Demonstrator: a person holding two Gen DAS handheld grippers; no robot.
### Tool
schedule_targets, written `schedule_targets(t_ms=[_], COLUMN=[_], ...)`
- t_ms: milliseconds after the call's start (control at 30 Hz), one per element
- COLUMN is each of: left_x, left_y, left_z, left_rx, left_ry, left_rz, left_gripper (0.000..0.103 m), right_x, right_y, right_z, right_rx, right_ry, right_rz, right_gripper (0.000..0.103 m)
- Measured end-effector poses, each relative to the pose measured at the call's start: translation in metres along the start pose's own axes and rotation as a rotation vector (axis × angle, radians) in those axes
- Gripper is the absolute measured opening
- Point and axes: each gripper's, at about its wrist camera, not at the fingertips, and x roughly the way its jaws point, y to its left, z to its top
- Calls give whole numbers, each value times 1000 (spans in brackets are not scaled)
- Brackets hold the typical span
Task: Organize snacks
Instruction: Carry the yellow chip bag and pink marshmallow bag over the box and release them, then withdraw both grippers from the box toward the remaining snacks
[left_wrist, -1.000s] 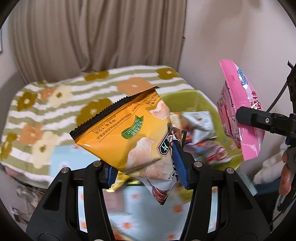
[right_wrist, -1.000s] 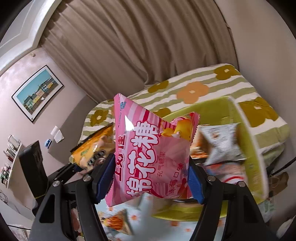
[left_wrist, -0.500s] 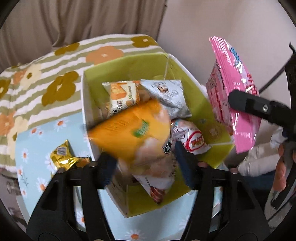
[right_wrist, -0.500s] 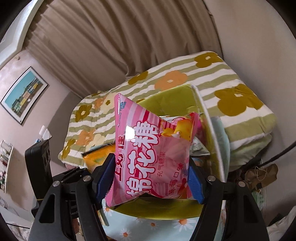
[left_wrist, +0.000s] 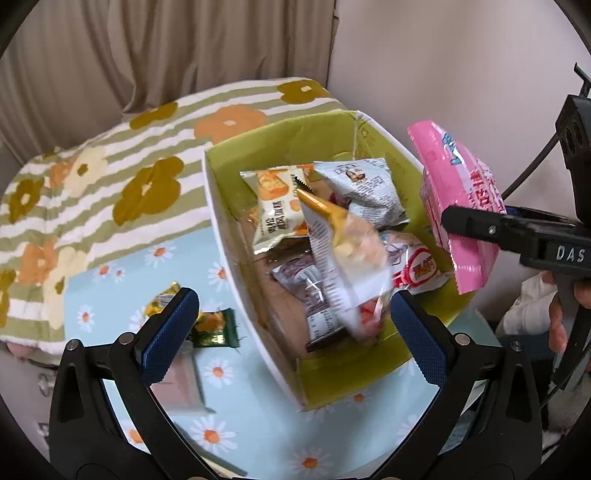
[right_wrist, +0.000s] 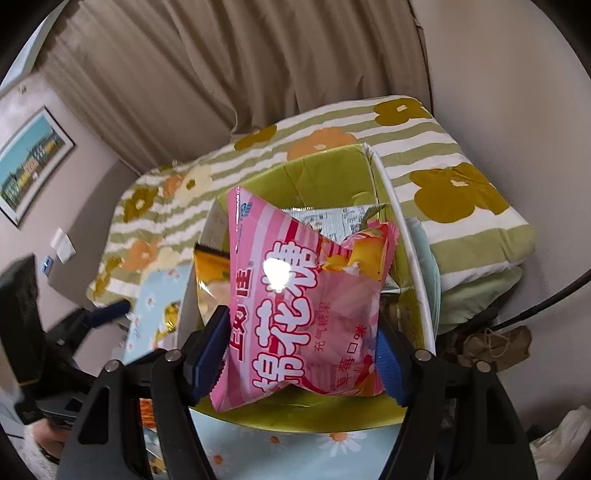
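My left gripper (left_wrist: 291, 332) is open and empty above the near end of a green box (left_wrist: 258, 147). The orange chip bag (left_wrist: 351, 251) is blurred, falling edge-on into the box among several packets. It also shows in the right wrist view (right_wrist: 212, 269) at the box's left side. My right gripper (right_wrist: 299, 354) is shut on a pink marshmallow bag (right_wrist: 295, 295) held above the box (right_wrist: 325, 166). From the left wrist view the pink bag (left_wrist: 458, 199) hangs over the box's right rim.
A gold wrapper (left_wrist: 162, 301) and a green packet (left_wrist: 212, 328) lie on the daisy-print cloth (left_wrist: 147, 266) left of the box. A striped flower blanket (left_wrist: 110, 166) lies behind. Curtains and a wall stand close behind and right.
My left gripper opened and let go of the orange chip bag, which drops into the box. My right gripper moved closer over the box with the pink bag.
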Motion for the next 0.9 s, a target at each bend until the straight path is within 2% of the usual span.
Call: schedule_targets(t_ms=[67,100,200,467,900], left_x=[0,1,-1,-9,-70], left_y=[2,2,6,19,95], left_z=[-1,-1,-4,-18,-73], left_rx=[2,1,-9,-64,-237], left_ry=[3,3,6,15,15], left_rz=[7,9,14,52,231], left_gripper=[103,103,103,103,103], right_x=[2,0,-9,-20,-26], right_y=[2,3,4,2,54], right_z=[-4,-5,-11,-13,-14], right_rx=[-20,-33,-68,-75,-186], right_ry=[-7,-30,-80,-83,-139], right_rz=[-37,-56,-76,-27,94], right_gripper=[87,89,89,89,89])
